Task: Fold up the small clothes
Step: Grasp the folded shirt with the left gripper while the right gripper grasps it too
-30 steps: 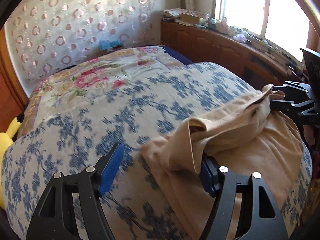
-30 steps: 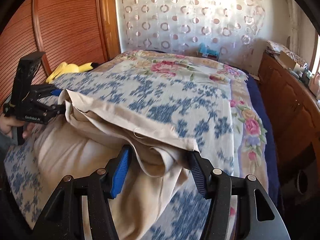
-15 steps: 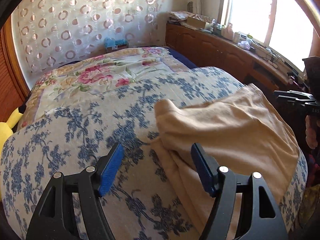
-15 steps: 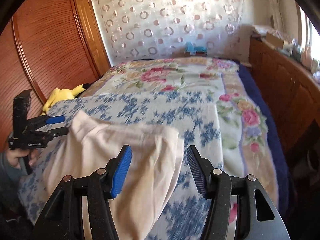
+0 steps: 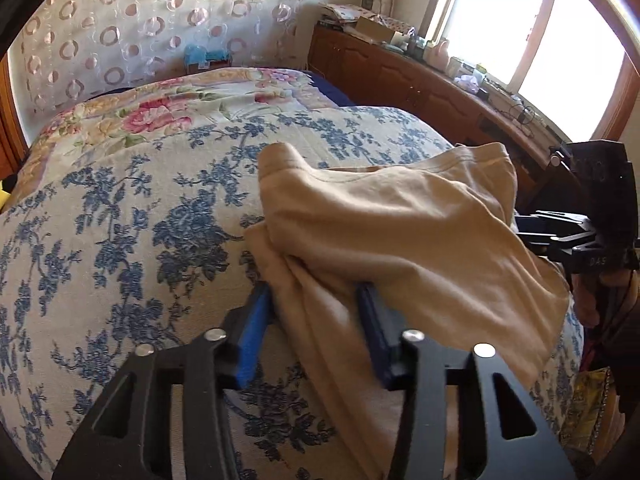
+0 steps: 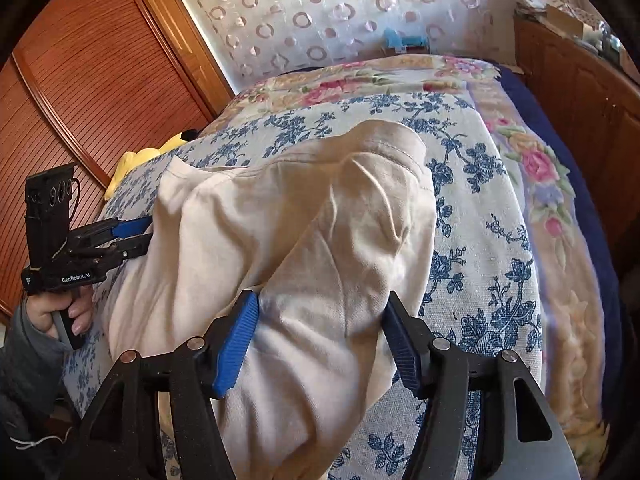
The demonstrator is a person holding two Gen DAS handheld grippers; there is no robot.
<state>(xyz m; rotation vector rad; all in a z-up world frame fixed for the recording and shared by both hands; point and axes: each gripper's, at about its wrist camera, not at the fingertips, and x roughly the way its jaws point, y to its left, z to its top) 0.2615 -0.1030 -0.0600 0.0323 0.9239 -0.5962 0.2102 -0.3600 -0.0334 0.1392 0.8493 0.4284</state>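
A beige garment [image 5: 400, 232] lies folded over on the blue-flowered bedspread [image 5: 120, 248]; it also shows in the right wrist view [image 6: 280, 232]. My left gripper [image 5: 316, 312] is partly closed around the garment's left edge, its blue pads [image 5: 252, 332] against the cloth with a gap between them. My right gripper [image 6: 320, 320] stands open around the garment's right side, with cloth bulging between its blue pads [image 6: 236, 336]. Each gripper shows in the other's view, the right one [image 5: 560, 236] and the left one [image 6: 100, 240].
A wooden cabinet [image 5: 420, 80] with clutter runs under the window to the right of the bed. A wooden wardrobe [image 6: 80, 80] stands to the left. A yellow plush toy [image 6: 140, 160] lies at the bed's left edge. A circle-patterned curtain [image 6: 340, 12] hangs behind.
Both grippers let the lifted garment drop onto the bed and drew back. Now they have come forward again; the left one has narrowed around the cloth's edge.
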